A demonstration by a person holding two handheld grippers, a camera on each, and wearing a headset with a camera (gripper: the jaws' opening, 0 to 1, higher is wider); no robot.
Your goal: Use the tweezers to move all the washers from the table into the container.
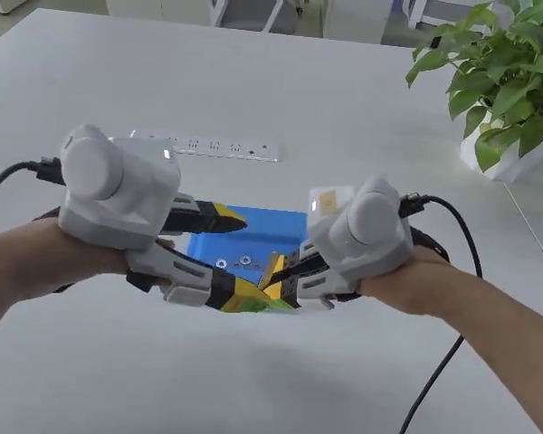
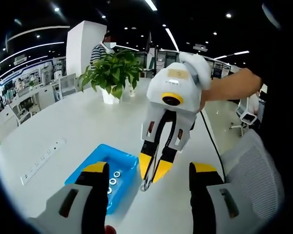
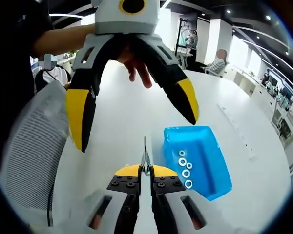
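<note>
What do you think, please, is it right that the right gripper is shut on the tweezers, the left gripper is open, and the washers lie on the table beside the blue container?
Not quite: the washers lie inside the blue container, not beside it, as the right gripper view shows. The right gripper is shut on the tweezers and the left gripper is open.

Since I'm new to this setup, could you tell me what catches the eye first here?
The right gripper, shut on tweezers, faces the wide-open left gripper above the white table. Beside them sits a bright blue container holding four washers. A leafy potted plant stands at the far right edge.
</note>
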